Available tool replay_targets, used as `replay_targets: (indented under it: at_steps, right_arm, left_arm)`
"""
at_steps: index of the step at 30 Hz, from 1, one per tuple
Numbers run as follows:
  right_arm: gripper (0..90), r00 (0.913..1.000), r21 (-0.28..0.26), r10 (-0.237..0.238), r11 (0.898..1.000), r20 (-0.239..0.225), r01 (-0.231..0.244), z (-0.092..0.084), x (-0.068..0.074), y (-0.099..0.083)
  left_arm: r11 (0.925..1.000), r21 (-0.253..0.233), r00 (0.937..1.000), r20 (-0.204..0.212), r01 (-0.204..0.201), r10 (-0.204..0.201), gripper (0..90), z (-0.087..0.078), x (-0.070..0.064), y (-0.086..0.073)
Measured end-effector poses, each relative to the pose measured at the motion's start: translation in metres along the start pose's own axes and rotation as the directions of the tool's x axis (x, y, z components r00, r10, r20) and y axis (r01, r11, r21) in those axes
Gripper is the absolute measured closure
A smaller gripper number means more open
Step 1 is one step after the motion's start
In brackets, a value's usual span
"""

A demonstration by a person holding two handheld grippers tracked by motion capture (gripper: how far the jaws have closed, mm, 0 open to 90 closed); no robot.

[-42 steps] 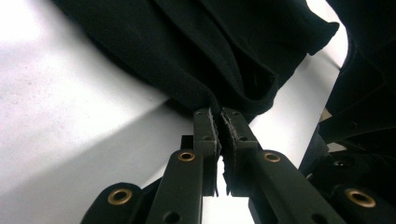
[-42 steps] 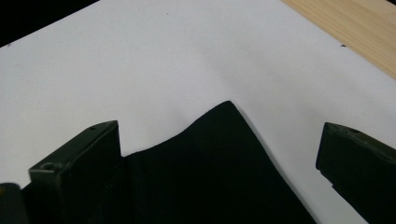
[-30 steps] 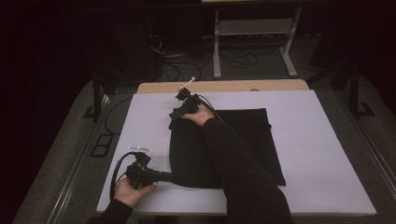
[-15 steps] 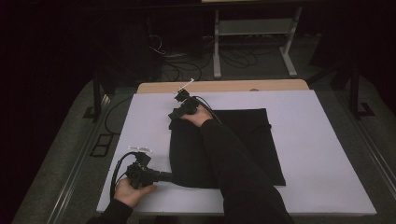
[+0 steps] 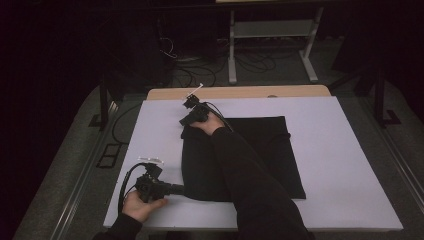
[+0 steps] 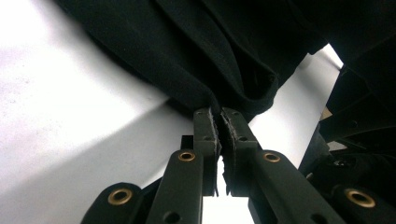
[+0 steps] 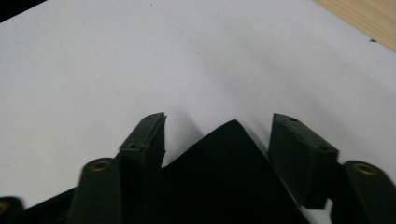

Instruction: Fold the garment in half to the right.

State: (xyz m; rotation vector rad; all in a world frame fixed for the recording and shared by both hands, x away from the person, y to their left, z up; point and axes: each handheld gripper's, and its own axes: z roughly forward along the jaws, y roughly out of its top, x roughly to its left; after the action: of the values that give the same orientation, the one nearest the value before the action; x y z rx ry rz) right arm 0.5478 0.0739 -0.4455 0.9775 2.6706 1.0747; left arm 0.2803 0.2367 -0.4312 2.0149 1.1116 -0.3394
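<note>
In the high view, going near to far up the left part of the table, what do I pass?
Person's left hand → left tongs, shut on the near corner of the black cloth → right tongs at the cloth's far corner, just been closing, corner between them → wooden table edge.

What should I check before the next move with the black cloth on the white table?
1. Left hand-held gripper shut on the near edge of the black cloth: ok; its jaws pinch the folded hem.
2. Right hand-held gripper around the far corner of the cloth: ok; the corner lies between the jaws.
3. Right grip finished: not ok; the jaws have just been closing, but gaps remain beside the corner.
4. Cloth flat on the white table: cannot tell; the person's sleeve covers the middle.
5. Cloth inside the table's edges: ok.
</note>
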Motion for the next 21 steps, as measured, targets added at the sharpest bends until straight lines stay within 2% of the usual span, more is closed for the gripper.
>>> replay_targets:
  at_steps: [5,8,10,12,18,21]
  right_arm:
    - [42.3,0.9996,-0.008,0.022,1.0,0.019,-0.022,0.0018,0.0006,0.0022]
    - [50.5,0.9984,-0.016,0.045,0.999,0.033,-0.045,0.0021,-0.0007,0.0028]
    - [52.4,0.9979,-0.017,0.055,0.998,0.036,-0.054,0.0022,-0.0019,0.0034]
    - [59.4,0.9973,-0.013,0.053,0.999,0.051,-0.053,0.0019,-0.0019,0.0039]
    - [81.1,0.9975,0.008,0.05,0.999,0.05,-0.051,-0.0003,-0.0036,0.0041]
    - [83.8,0.9973,0.015,0.061,0.998,0.039,-0.062,-0.0012,-0.0045,0.0036]
  left_arm:
    - [1.0,-0.002,1.0,0.001,0.002,-0.002,83.5,0.0,-0.0001,-0.0001]
    - [1.0,0.003,1.0,0.0,-0.003,0.003,83.6,0.0,0.0,0.0001]
    - [1.0,0.002,1.0,0.0,-0.001,0.001,83.5,-0.0001,-0.0002,-0.0001]
    - [1.0,0.0,1.0,0.002,0.0,0.0,83.5,-0.0002,-0.0001,-0.0001]
    - [1.0,0.0,1.0,0.003,-0.001,0.001,83.5,-0.0001,0.0,0.0]
    - [1.0,-0.001,1.0,0.005,0.0,0.0,83.5,-0.0002,0.0,0.0001]
